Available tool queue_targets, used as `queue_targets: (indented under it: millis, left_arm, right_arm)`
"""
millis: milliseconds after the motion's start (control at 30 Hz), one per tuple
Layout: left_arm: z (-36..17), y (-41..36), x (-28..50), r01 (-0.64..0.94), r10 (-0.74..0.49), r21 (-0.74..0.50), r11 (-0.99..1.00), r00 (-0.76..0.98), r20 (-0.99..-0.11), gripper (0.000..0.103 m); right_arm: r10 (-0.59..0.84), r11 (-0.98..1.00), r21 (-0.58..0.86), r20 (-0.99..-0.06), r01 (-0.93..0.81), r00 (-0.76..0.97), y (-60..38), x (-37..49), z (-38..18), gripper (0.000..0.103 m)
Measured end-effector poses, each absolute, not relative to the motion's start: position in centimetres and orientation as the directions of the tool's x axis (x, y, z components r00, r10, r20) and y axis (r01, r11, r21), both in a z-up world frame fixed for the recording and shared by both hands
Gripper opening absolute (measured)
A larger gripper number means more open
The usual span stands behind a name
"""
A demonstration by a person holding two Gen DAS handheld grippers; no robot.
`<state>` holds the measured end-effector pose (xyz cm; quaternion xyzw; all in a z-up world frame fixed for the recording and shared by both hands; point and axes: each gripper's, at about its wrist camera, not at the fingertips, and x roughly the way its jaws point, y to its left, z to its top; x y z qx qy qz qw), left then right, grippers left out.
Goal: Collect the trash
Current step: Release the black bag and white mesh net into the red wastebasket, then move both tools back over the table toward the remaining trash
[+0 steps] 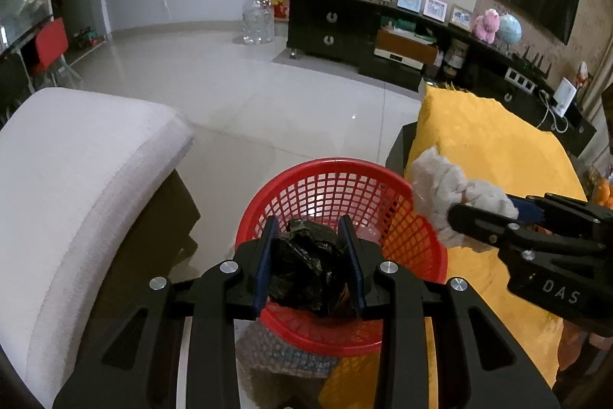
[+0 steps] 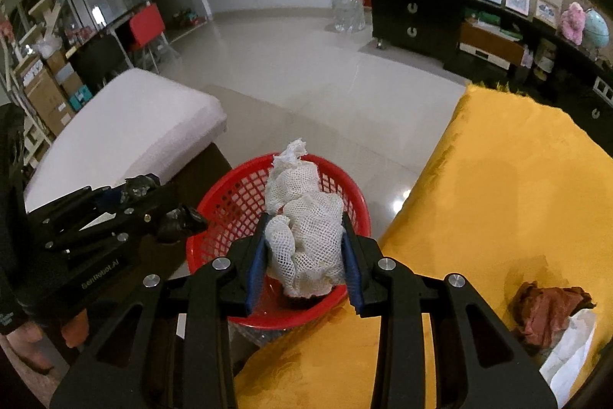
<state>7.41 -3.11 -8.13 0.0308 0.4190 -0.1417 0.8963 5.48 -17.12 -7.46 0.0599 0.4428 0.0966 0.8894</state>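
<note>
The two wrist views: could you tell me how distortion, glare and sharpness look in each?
Left wrist view: strong fisheye bending, dark corners, soft glare on the floor tiles, black bag sharp. Right wrist view: same curvature, glare patch on the floor beside the yellow cloth, white netting crisp, edges slightly soft.

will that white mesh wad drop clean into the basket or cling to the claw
The mesh wad looks soft and light; it bulges between the right claw pads, so it probably falls limp. Its open weave might snag a pad. It should not roll once in the basket.

Home living room, TV console [image 1: 345, 29], framed photos [image 1: 435, 6], sofa cushion [image 1: 76, 156]
</note>
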Motion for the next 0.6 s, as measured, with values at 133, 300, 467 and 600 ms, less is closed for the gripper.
queue_targets:
  millis: [133, 300, 467, 600]
  left_arm:
    - [-8.2, -3.3, 7.7, 0.280, -0.230, -0.068, 0.958, 0.603, -0.764, 0.034]
    - [-8.2, -3.5, 7.8, 0.285, -0.241, -0.079, 0.955, 0.597, -0.765, 0.048]
    - [-7.6, -3.7, 7.5, 0.288, -0.249, -0.084, 0.954, 0.605, -0.756, 0.068]
    - [-6.8, -3.4, 7.2, 0.288, -0.265, -0.102, 0.952, 0.613, -0.745, 0.078]
  right_arm:
    - [0.226, 0.974, 0.194, -0.790, -0.117, 0.569, -17.0, 6.0, -8.4, 0.039]
    - [0.237, 0.971, 0.213, -0.789, -0.110, 0.567, -16.9, 6.0, -8.6, 0.058]
    - [0.238, 0.970, 0.225, -0.780, -0.096, 0.578, -17.5, 5.6, -8.2, 0.063]
    - [0.224, 0.972, 0.222, -0.770, -0.078, 0.598, -18.5, 5.0, -7.4, 0.063]
